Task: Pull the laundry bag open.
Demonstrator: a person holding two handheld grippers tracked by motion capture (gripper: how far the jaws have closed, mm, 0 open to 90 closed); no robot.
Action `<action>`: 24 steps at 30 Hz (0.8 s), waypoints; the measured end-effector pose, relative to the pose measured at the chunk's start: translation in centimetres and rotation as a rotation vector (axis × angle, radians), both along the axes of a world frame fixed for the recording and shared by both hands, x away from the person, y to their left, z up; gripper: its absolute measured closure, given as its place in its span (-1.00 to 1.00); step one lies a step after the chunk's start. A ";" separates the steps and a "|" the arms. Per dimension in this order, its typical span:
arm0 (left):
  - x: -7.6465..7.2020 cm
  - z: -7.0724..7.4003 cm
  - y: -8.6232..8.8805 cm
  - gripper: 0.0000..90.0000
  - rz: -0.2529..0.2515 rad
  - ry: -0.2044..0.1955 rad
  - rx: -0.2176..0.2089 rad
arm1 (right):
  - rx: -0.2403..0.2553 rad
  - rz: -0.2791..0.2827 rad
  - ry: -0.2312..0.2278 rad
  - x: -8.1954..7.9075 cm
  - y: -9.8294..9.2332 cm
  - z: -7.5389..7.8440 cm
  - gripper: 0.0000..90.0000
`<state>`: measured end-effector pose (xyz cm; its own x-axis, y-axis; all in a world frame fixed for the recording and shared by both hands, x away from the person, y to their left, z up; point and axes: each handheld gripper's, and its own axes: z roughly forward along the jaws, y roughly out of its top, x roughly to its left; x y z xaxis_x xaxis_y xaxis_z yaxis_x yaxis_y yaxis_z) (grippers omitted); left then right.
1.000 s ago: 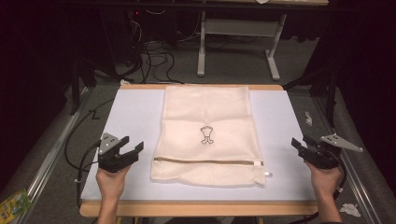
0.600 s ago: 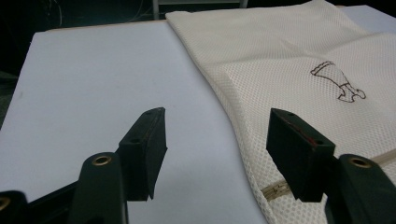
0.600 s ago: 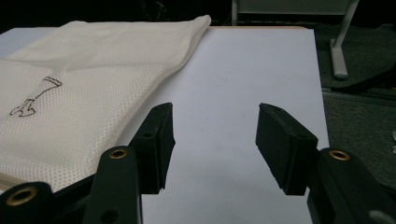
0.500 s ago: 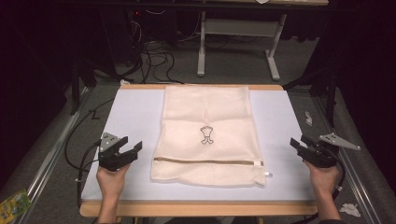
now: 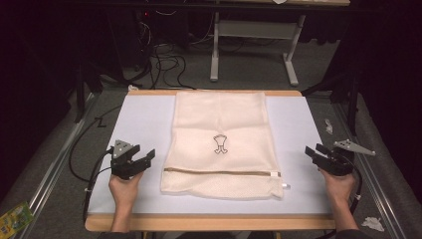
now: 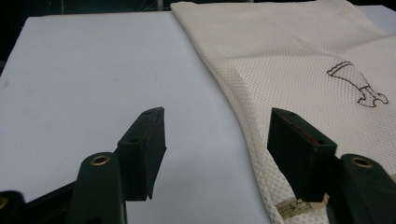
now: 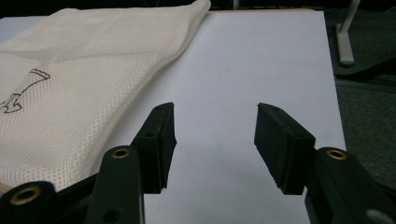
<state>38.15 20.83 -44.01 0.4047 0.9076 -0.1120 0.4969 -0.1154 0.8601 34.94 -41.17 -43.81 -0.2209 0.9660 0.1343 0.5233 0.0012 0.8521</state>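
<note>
White table (image 5: 144, 119), one mesh bag (image 5: 221, 124)

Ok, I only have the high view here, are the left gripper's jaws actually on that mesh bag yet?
Observer: No. In the left gripper view the left gripper stands open, with the mesh bag edge running up between its jaws, untouched.
Operator: And the zipper, which end is by that gripper?
Observer: The zipper's closed end lies right beside the right-hand jaw in that view.
Operator: What about the right gripper?
Observer: In the right gripper view the right gripper is open over the bare white mat; the bag lies off to the side of its jaws, not between them.
</note>
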 end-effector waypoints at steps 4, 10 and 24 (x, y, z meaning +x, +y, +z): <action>0.3 -0.5 -0.3 -0.17 0.000 0.010 0.003 | -0.021 -0.002 0.013 0.2 0.3 -0.3 0.08; 0.7 -1.0 -0.6 -0.17 0.007 0.013 0.007 | -0.035 0.001 0.017 0.6 0.6 -0.7 0.07; 1.8 -2.3 -1.2 -0.17 0.025 0.022 0.016 | -0.029 -0.045 0.026 1.4 0.4 -2.3 0.08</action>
<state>39.94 19.67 -46.28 0.3794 0.9192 -0.1058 0.5185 -0.1165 0.8471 36.37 -40.73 -46.12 -0.1735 0.9785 0.1114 0.5451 0.0012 0.8384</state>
